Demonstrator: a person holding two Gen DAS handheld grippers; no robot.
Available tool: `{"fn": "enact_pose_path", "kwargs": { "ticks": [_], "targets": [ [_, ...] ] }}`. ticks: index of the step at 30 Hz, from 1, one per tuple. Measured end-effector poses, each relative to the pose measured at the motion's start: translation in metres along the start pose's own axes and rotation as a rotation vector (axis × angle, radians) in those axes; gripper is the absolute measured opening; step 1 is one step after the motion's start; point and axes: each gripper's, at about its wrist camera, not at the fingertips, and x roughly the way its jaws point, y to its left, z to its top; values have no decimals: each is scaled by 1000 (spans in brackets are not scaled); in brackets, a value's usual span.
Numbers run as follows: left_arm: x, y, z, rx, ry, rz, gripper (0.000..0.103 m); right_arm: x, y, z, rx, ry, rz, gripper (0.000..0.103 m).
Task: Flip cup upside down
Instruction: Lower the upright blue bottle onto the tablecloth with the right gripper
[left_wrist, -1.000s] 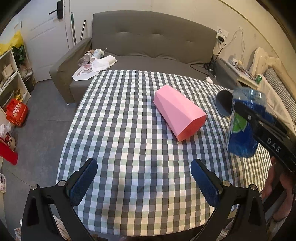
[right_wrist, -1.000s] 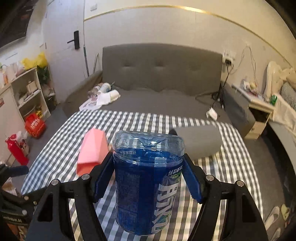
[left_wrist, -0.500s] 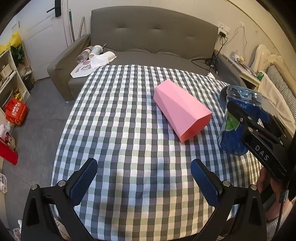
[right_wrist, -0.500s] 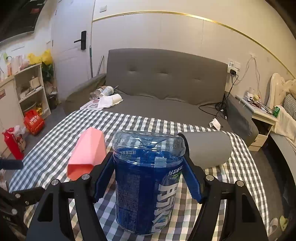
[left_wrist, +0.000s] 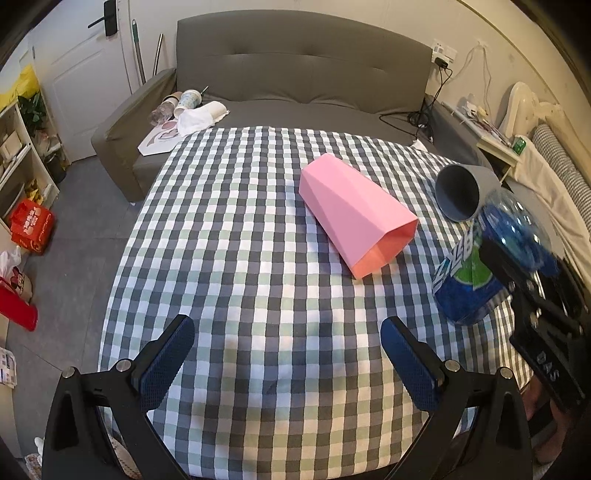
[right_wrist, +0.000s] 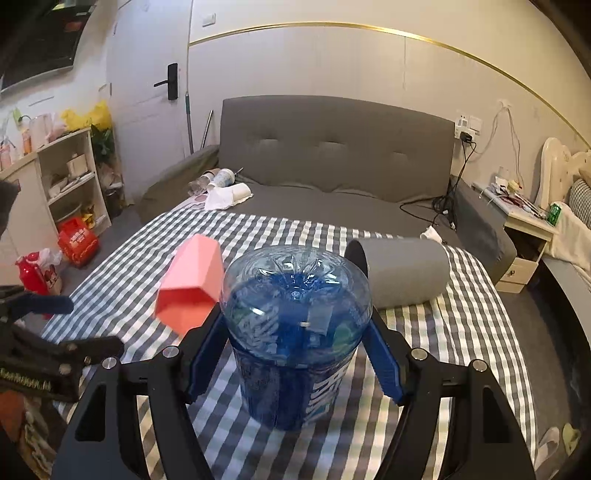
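A clear blue plastic cup cut from a bottle (right_wrist: 295, 332) sits between the fingers of my right gripper (right_wrist: 297, 354), which is shut on it. The cup is bottom-up and tilted, its ribbed base toward the camera, above the checked tablecloth (right_wrist: 461, 332). The left wrist view shows the same cup (left_wrist: 476, 273) at the right, leaning left, with the right gripper's body (left_wrist: 535, 314) behind it. My left gripper (left_wrist: 288, 354) is open and empty over the near part of the table.
A pink faceted cup (left_wrist: 354, 214) lies on its side mid-table. A grey cup (left_wrist: 461, 192) lies on its side at the far right, just behind the blue cup. A grey sofa (left_wrist: 295, 74) stands beyond the table. Shelves stand at the left.
The right gripper has tipped the blue cup from upright to tilted, so its base now faces the right camera. The left gripper stayed open and shifted little.
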Motion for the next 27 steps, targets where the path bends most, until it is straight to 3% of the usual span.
{"fn": "enact_pose_path", "kwargs": {
  "ticks": [16,18,20,27],
  "targets": [
    [-11,-6,-12,36,-14,10,103,-9,0,-17,-6,54,12,71],
    [-12,-7,-12,41,-18,14,103,-9,-2,-17,-2,67,21,77],
    [-15,-8,-14,45,-26,13,103,-10,-2,-18,5,77,20,93],
    [-30,-14,-18,56,-79,4,103,-40,-10,-15,25,38,6,94]
  ]
}}
